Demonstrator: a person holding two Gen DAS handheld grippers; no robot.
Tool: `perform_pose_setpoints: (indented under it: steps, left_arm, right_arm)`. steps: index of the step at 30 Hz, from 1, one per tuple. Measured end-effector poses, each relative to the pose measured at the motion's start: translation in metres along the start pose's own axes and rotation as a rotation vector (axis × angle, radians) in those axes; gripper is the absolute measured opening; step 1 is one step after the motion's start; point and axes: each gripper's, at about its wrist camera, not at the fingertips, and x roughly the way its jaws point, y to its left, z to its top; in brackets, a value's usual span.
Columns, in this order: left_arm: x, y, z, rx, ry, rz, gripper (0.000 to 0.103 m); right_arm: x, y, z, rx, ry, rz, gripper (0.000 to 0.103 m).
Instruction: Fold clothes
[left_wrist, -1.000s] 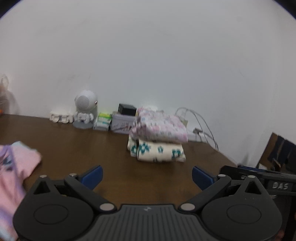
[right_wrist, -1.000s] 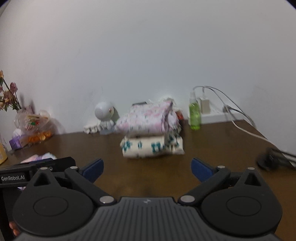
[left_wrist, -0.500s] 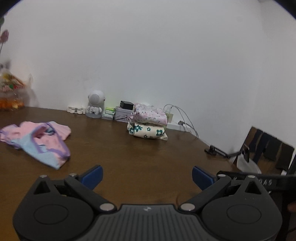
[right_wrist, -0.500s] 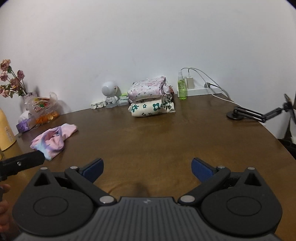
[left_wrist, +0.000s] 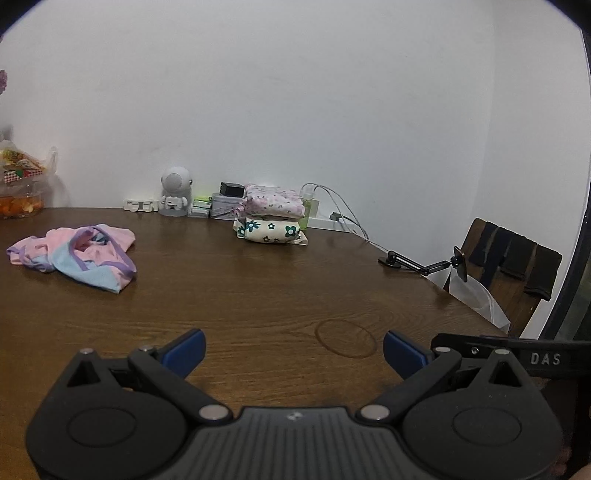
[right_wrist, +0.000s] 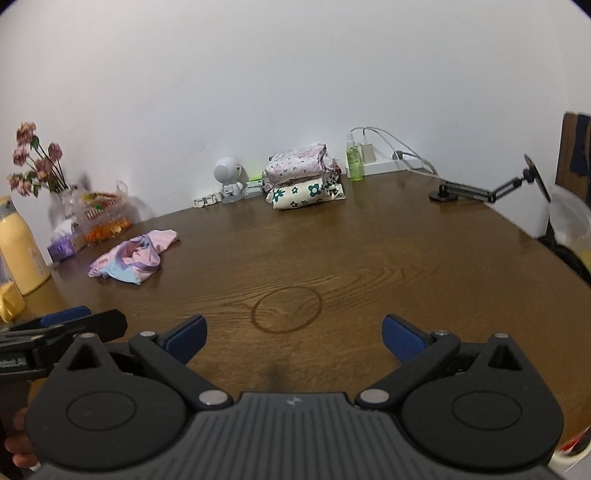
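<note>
A crumpled pink, blue and purple garment (left_wrist: 79, 254) (right_wrist: 133, 256) lies on the left of the brown wooden table (left_wrist: 258, 295) (right_wrist: 369, 251). Two folded garments are stacked at the back: a pink floral one (left_wrist: 273, 201) (right_wrist: 297, 166) on a cream one with green flowers (left_wrist: 271, 232) (right_wrist: 304, 194). My left gripper (left_wrist: 293, 350) is open with nothing between its blue pads, low over the near table. My right gripper (right_wrist: 293, 338) is open and empty too, over a ring mark in the wood. Both are far from all the clothes.
Along the back wall stand a small white robot figure (left_wrist: 175, 192), small boxes, a green bottle (right_wrist: 354, 160) and cables. A black phone arm (left_wrist: 424, 262) sits at the right edge beside a chair. Flowers (right_wrist: 37, 162), a snack bag and a yellow bottle (right_wrist: 20, 251) stand left.
Both grippers have pulled back from the folded stack toward the near edge of the table, so the stack looks smaller and the crumpled garment has come into view. Both stay open.
</note>
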Motion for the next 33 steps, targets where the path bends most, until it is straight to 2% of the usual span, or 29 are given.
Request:
perform_pose_setpoints:
  steps: [10,33]
  left_arm:
    - [-0.01,-0.004,-0.01,-0.005,0.007,0.007,0.103]
    - [-0.018,-0.005,-0.015,0.001,0.011,0.009,0.103]
  right_arm:
    - [-0.011,0.005,-0.012,-0.005,-0.005,-0.001,0.103]
    - [-0.018,0.017,-0.015,-0.04,0.002,-0.006,0.103]
